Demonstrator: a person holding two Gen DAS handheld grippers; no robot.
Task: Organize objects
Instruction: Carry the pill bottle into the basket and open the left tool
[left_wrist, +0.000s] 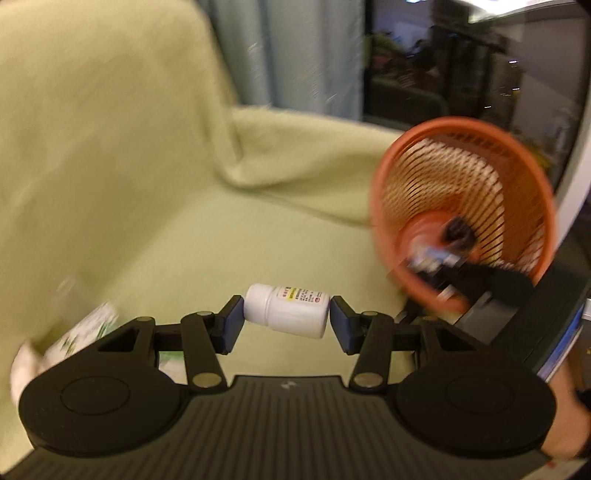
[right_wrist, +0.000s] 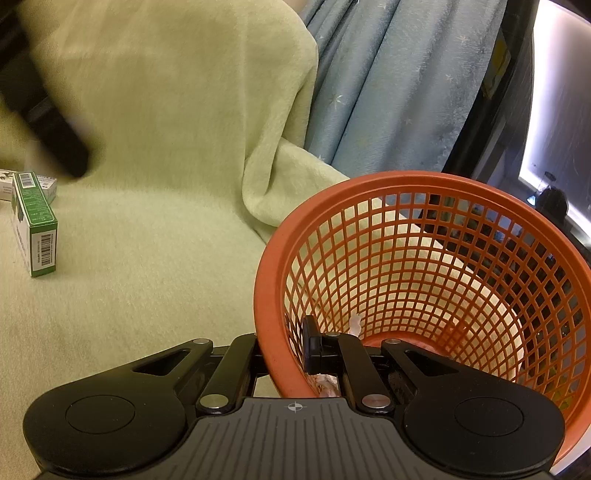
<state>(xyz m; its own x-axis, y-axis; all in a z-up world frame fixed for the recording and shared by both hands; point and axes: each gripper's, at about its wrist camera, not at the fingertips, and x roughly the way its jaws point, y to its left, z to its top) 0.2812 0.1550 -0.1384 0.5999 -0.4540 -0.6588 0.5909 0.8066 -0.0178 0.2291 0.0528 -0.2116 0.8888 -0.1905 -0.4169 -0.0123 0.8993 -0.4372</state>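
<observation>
1. In the left wrist view, the left gripper sits low in the middle of the frame, its jaws partly open and clamped on a small white bottle. The bottle lies sideways between the blue pads, cap toward the left pad, label toward the right.
2. Behind the bottle spreads a pale green blanket, draped over a seat and its backrest.
3. At the right of that view an orange mesh basket is tipped with its mouth toward the camera; the picture is blurred there.
4. In the right wrist view, the right gripper is at lower centre, its jaws closed tight on the near rim of the orange basket, one finger outside the wall and one inside.
5. Some crumpled pale scraps lie low in the basket; what they are cannot be told.
6. At the left edge of the right wrist view, a green and white box stands on the blanket, with another box lying behind it.
7. A blue curtain hangs at upper right.
</observation>
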